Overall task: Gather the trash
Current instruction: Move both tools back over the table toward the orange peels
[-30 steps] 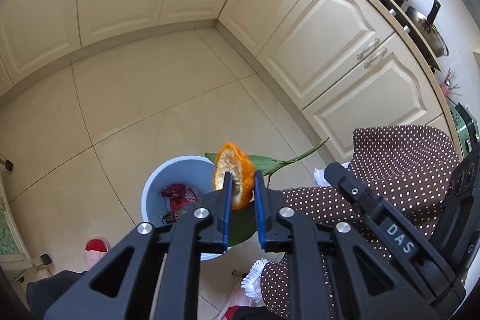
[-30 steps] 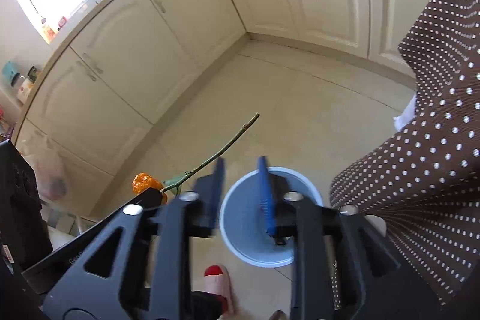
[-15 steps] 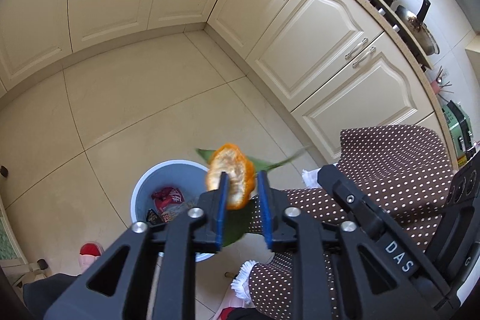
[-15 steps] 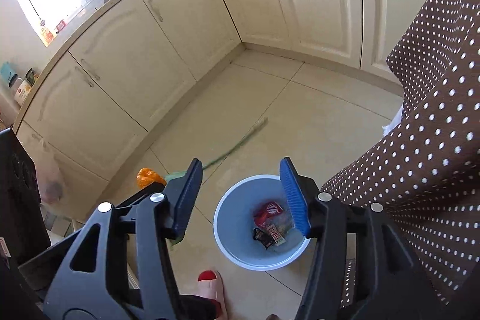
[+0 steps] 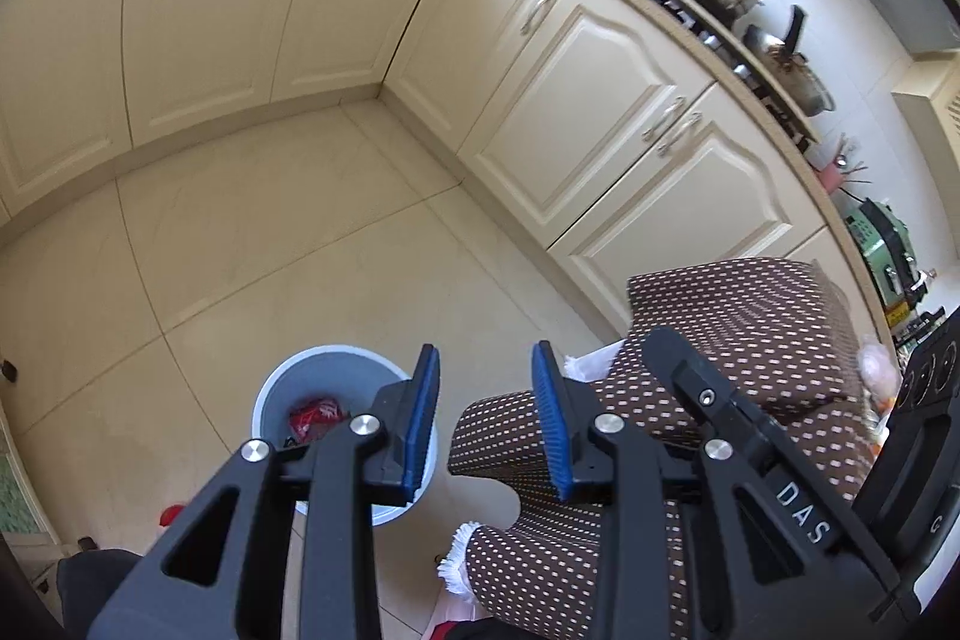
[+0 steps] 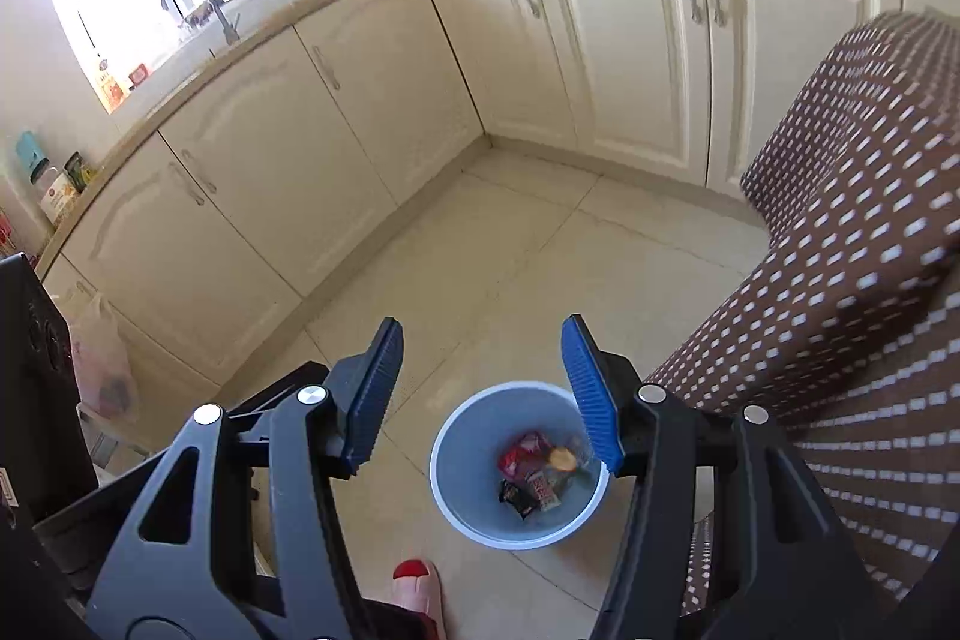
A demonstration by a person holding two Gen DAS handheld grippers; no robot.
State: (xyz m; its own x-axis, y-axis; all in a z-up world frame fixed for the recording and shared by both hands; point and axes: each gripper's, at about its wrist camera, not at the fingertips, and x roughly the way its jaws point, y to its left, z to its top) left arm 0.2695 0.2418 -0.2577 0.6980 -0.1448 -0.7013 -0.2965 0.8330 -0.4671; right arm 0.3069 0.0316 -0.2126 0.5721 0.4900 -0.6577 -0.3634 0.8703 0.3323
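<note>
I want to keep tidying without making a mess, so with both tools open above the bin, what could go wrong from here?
1. The bin stands close beside a slippered foot and the spotted skirt; a step or swing could tip it.
2. The left tool sits over the rim, not the middle, so anything dropped there might miss.
3. The right tool hangs high, so light wrappers could drift aside.
</note>
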